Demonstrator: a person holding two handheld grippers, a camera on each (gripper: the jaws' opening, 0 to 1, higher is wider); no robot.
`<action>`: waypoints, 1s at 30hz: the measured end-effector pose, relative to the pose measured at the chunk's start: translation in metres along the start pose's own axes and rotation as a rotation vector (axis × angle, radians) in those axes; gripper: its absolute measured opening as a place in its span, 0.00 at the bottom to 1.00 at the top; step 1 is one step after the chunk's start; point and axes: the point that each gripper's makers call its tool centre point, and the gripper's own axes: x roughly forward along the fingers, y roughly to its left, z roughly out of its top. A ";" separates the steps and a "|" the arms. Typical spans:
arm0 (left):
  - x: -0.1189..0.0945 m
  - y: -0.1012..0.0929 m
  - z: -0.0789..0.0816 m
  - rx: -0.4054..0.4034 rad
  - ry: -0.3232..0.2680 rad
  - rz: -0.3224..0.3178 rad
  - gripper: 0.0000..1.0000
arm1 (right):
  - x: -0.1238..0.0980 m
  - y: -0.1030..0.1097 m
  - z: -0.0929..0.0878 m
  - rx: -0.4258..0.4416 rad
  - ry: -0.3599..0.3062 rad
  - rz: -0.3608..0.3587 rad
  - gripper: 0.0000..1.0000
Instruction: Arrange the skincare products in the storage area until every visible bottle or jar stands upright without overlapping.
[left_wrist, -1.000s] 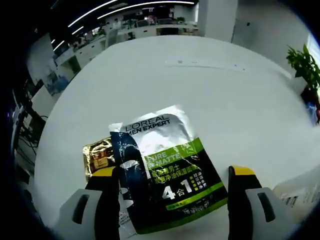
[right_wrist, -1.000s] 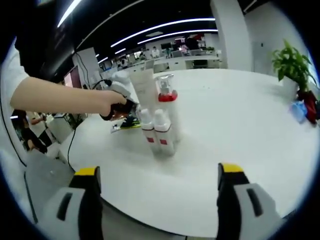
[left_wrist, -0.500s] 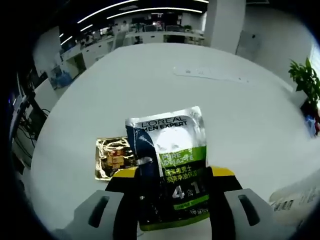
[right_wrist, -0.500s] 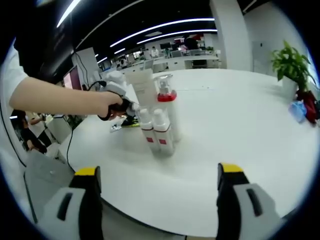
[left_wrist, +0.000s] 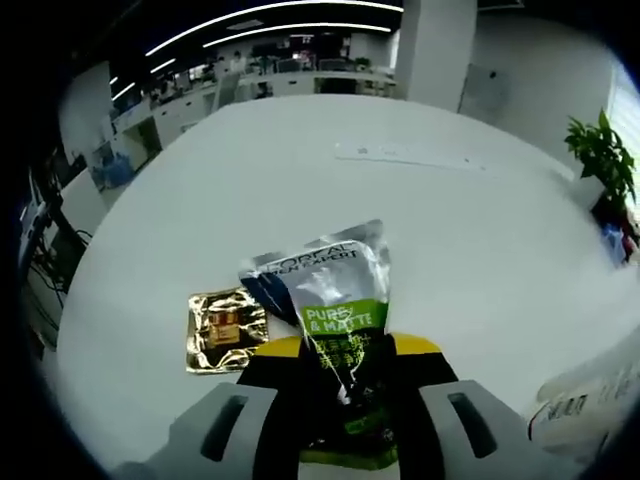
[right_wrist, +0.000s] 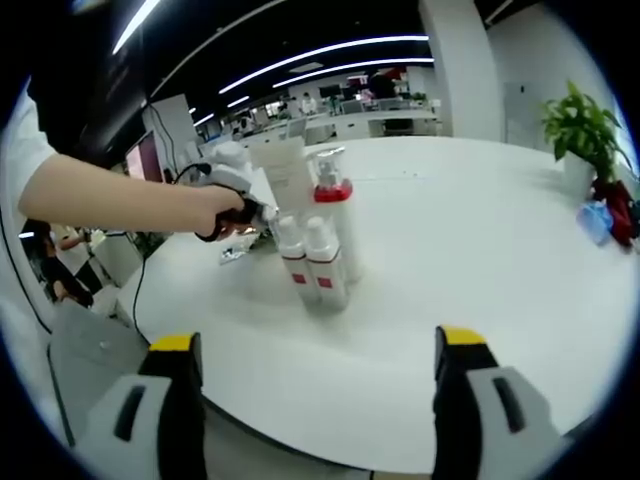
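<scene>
Left hand-held gripper (left_wrist: 345, 375) is clamped on the green sachet (left_wrist: 335, 300), lifting it off the desk (left_wrist: 450, 230). Right hand-held gripper (right_wrist: 312, 370) stands wide, idle. Next: place sachet beside the bottles (right_wrist: 310, 255), clear of overlap.

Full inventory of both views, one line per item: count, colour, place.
L'Oreal sachet: 1, silver, navy and green, pinched between the left gripper's jaws.
Gold sachet: 1, gold, flat on the table beside it.
Small pump bottles: 2, white with red bands, upright, mid table.
Tall pump bottle: 1, clear head, red collar, behind them.
Tube: 1, white, upright, beside it.
Table: 1, white.
Plant: 1, green, far edge.
Left gripper: shut.
Right gripper: open.
</scene>
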 end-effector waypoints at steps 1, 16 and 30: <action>0.000 -0.001 0.000 0.005 -0.001 -0.009 0.22 | 0.000 0.000 0.000 0.000 0.001 0.000 0.97; -0.024 -0.003 -0.002 -0.024 -0.060 -0.136 0.12 | 0.001 0.002 0.000 -0.006 0.006 0.010 0.95; -0.085 -0.007 -0.013 0.062 -0.133 -0.240 0.12 | -0.003 0.003 0.006 0.031 -0.027 0.021 0.92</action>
